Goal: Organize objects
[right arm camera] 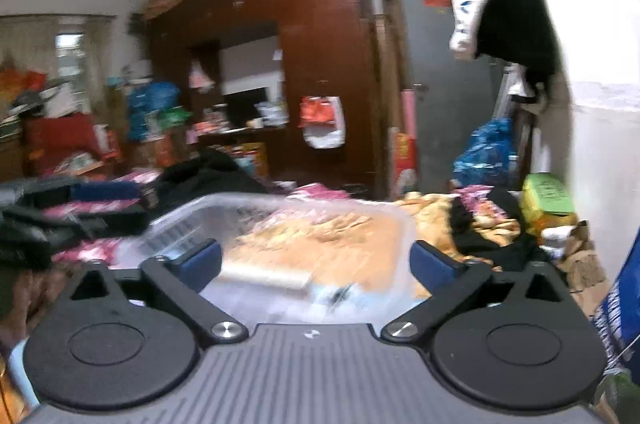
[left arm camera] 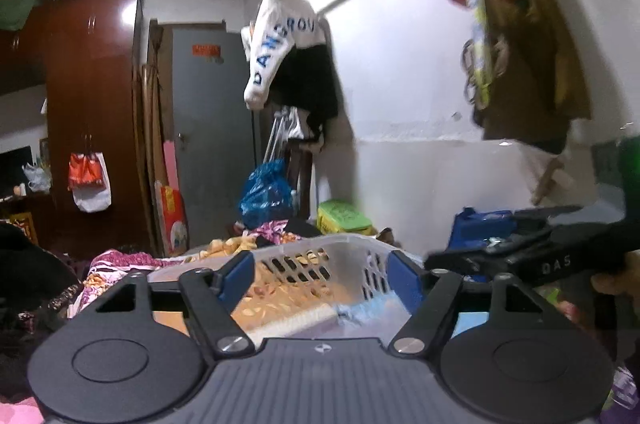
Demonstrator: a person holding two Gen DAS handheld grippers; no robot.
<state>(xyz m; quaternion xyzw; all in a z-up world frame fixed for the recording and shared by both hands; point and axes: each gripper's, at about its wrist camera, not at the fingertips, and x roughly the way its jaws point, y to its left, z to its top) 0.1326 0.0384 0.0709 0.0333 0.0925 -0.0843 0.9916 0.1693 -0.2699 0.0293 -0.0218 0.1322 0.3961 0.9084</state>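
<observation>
A clear plastic basket (left arm camera: 340, 244) with a slotted wall sits on the cluttered bed, right in front of my left gripper (left arm camera: 320, 280), which is open and empty. Inside lie a white roll (left arm camera: 292, 324) and something light blue (left arm camera: 360, 312). In the right wrist view the same basket (right arm camera: 192, 216) is just ahead of my right gripper (right arm camera: 316, 260), also open and empty, with the white roll (right arm camera: 264, 278) between its blue pads. The right gripper's black body (left arm camera: 532, 256) shows at the right of the left wrist view.
An orange patterned blanket (right arm camera: 432, 208) and dark clothes (right arm camera: 492, 232) cover the bed. A green box (left arm camera: 344, 216) and blue bag (left arm camera: 264, 192) stand by the wall. A brown wardrobe (right arm camera: 320, 64), a grey door (left arm camera: 208, 128) and hanging clothes (left arm camera: 288, 40) lie beyond.
</observation>
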